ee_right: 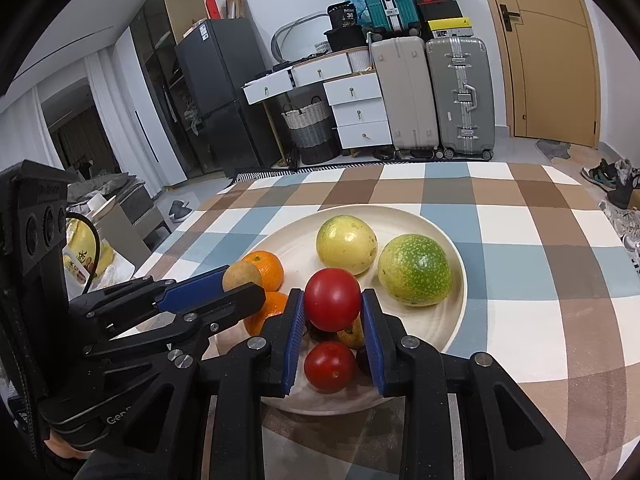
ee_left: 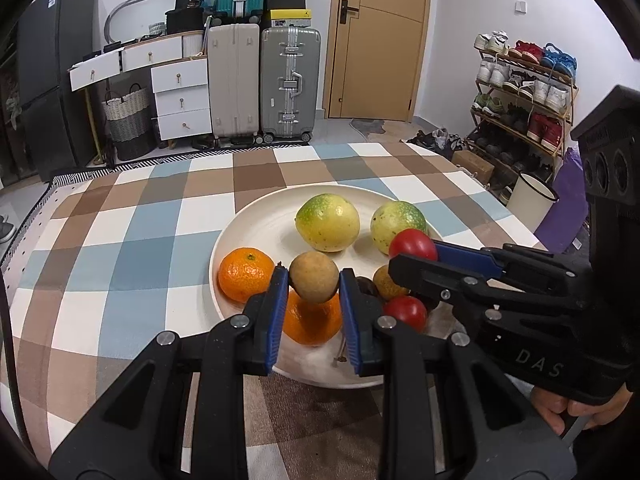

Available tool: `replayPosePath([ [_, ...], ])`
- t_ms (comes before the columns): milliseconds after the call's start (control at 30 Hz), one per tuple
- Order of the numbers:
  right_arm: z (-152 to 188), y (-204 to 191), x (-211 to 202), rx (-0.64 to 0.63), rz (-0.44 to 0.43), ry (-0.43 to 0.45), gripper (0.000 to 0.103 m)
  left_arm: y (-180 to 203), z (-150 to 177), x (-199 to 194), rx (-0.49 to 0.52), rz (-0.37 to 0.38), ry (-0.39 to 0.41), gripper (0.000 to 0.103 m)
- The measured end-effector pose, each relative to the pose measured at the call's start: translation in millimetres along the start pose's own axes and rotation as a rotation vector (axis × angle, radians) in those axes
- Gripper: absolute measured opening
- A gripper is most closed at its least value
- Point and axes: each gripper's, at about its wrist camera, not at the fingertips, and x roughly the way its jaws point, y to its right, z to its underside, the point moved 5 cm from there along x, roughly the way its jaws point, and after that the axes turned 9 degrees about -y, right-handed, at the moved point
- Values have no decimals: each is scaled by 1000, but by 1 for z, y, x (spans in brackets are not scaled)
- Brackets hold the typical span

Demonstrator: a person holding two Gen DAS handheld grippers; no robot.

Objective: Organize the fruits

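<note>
We see a cream plate resting on a table under a checked cloth of blue, brown and white squares.

Our left gripper pinches a small tan-brown round fruit, perhaps a longan, between its blue pads; the fruit sits raised over the plate's near half, at about 6 o'clock from the plate's middle. Directly below it lies a mandarin, partly hidden by the jaws. A second mandarin lies at about 9 o'clock on the plate, just beside the held fruit.

Our right gripper is clamped on a red tomato, which is held above the plate's near edge. Under it, between the jaws, a second red tomato lies on the plate at 6 o'clock. A small yellowish-brown fruit and a dark one beside it peek out behind the gripped tomato; we cannot tell what the dark one is.

Two yellow-green speckled passion fruits lie on the far half: one near 12 o'clock, the greener one near 2 o'clock, close together but apart.

In the left wrist view a hand grips the right gripper's handle at the lower right. Beyond the table stand suitcases, a white drawer chest and a wooden door.
</note>
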Motion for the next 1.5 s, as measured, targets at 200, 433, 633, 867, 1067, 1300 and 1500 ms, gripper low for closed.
replayPosePath([
  [200, -2, 1, -5, 2, 15, 28, 42, -3, -1, -4, -17, 3, 18, 23],
  [433, -2, 9, -22, 18, 29, 73, 73, -12, 0, -21, -36, -43, 52, 68],
  [633, -1, 20, -41, 57, 17, 122, 102, -25, 2, -41, -76, -3, 90, 96],
  [867, 11, 12, -56, -45, 36, 136, 102, -25, 13, -65, -66, -13, 142, 102],
  [1067, 29, 3, -75, -101, 6, 158, 103, -25, 33, -83, -75, -22, 139, 102],
  [1300, 47, -8, -88, -142, -13, 180, 103, -26, 55, -100, -77, -43, 180, 102],
  [1500, 52, -14, -97, -164, -17, 214, 103, -23, 67, -108, -55, -41, 218, 102],
])
